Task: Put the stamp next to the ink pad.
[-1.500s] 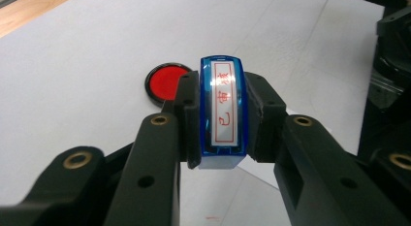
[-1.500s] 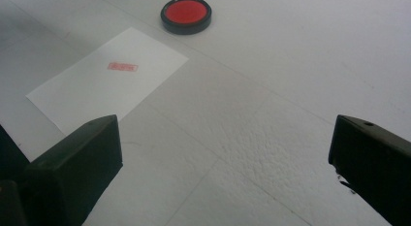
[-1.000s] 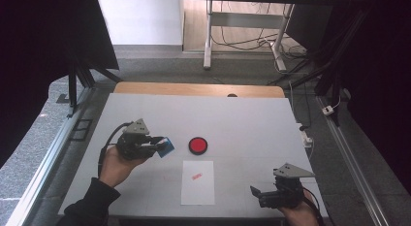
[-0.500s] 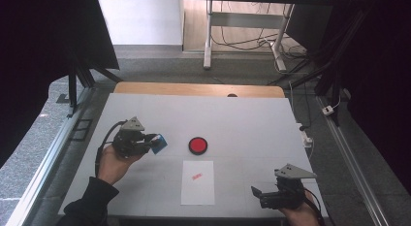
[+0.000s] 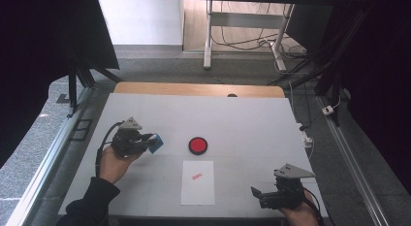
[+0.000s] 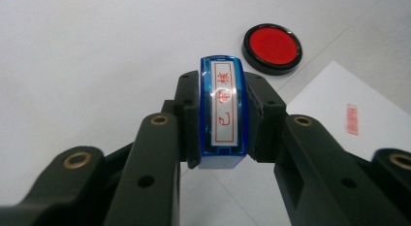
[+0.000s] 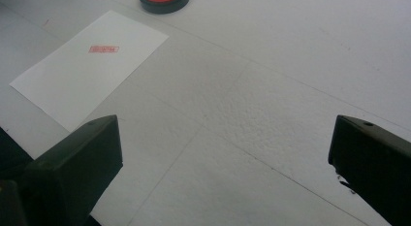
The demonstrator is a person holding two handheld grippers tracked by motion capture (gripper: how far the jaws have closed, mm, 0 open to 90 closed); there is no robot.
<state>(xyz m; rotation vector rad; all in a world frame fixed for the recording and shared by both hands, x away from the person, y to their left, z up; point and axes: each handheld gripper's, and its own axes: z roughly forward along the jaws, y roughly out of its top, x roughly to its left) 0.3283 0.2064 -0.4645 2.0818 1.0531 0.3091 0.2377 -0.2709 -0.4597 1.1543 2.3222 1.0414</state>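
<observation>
Left tongs (image 5: 154, 142): mine, pinching the blue stamp (image 6: 223, 114) from both sides. In the left gripper view the black jaws press flat on its long sides, so it's a solid grip.

Blue stamp: clear blue body with a silver label strip and red characters on it, label facing the camera in the left gripper view. In the high view it sticks out of my left tongs, pointing toward the ink pad, off to the pad's left and apart from it. Can't really tell whether it's touching the surface or hanging just over it.

Ink pad (image 5: 197, 145): round, black rim, red middle, lid off. It's my landmark here, sitting about mid-surface.

Paper sheet (image 5: 197, 182): white, lying flat just on my side of the ink pad, not touching it. There's already one small red stamp mark (image 5: 196, 176) on its upper half, closer to the pad end.

Right tongs (image 5: 256, 192): spread wide with nothing between them. The right gripper view shows the two jaws far apart with bare surface in the gap. They sit well to the right of the ink pad and nearer to me, past the right edge of the paper sheet.

Surface (image 5: 252, 119): plain white, with the ink pad and paper sheet lying on it.
</observation>
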